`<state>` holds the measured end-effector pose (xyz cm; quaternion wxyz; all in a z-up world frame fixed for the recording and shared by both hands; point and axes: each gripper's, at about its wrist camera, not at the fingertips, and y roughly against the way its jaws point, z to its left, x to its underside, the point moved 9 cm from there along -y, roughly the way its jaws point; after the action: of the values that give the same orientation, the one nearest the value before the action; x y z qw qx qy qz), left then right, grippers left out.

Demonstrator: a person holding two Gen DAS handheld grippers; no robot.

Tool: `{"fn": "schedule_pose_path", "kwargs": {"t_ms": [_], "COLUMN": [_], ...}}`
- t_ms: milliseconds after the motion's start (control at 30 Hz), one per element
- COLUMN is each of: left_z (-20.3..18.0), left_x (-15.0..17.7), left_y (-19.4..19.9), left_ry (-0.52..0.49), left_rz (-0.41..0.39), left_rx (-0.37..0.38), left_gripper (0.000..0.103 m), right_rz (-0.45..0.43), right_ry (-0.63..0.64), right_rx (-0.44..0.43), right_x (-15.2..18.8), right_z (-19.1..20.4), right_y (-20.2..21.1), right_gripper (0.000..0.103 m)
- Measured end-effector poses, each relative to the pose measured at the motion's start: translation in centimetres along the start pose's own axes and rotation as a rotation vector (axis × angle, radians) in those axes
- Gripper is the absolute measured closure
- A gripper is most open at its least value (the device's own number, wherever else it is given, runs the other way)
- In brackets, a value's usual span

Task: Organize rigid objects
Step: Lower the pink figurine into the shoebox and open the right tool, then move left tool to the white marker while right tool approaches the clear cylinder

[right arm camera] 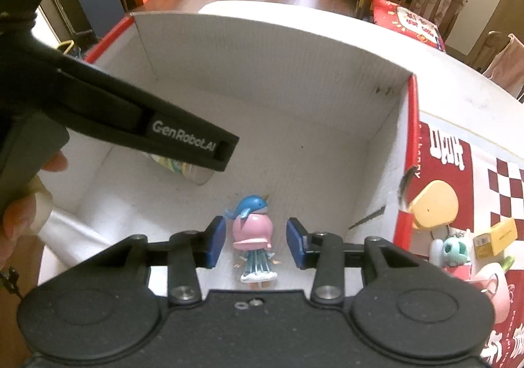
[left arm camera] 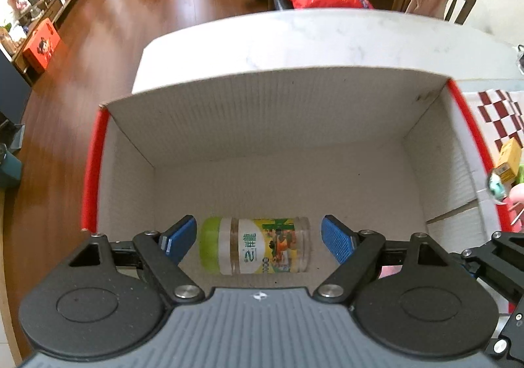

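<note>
Jar (left arm camera: 255,245) and figurine (right arm camera: 253,237) lie in box (left arm camera: 278,112) between each spread tool.

White-walled box (left arm camera: 294,112) with red outer edges; clear jar (left arm camera: 258,245) with lime-green lid and green-yellow label; figurine (right arm camera: 252,237) with pink head, blue whale hat, striped teal dress; white marbled tabletop (left arm camera: 294,40); red-and-white checkered cloth (left arm camera: 501,115).

Ribbed matt cardboard box (left arm camera: 278,112) holds a glossy clear-plastic jar (left arm camera: 258,245).
</note>
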<state>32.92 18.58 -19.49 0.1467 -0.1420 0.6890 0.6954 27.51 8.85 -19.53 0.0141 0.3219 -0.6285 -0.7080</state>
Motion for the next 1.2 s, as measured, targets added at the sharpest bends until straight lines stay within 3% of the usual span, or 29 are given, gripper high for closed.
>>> {"fn": "schedule_pose_path", "kwargs": {"t_ms": [233, 400, 733, 900, 1200], "left_z": [0.4, -0.2, 0.0, -1.6, -5.7], "left_x": [0.5, 0.7, 1.0, 1.6, 3.2], "left_y": [3.1, 5.8, 10.4, 13.2, 16.2], "left_ry": [-0.002, -0.009, 0.010, -0.026, -0.024], "left_rz": [-0.076, -0.144, -0.257, -0.347, -0.414], "left_rx": [-0.015, -0.016, -0.019, -0.026, 0.038], "left_gripper": [0.019, 0.019, 0.019, 0.019, 0.019], "right_rz": [-0.089, -0.152, -0.245, -0.308, -0.398], "right_ry": [0.000, 0.011, 0.008, 0.005, 0.009], "right_rx": [-0.019, -0.046, -0.099, -0.140, -0.197], "right_x": [0.0, -0.1, 0.4, 1.4, 4.2], "right_z": [0.4, 0.5, -0.5, -1.7, -4.9], "right_y": [2.9, 5.2, 9.4, 12.1, 16.5], "right_gripper": [0.057, 0.045, 0.034, 0.026, 0.014]}}
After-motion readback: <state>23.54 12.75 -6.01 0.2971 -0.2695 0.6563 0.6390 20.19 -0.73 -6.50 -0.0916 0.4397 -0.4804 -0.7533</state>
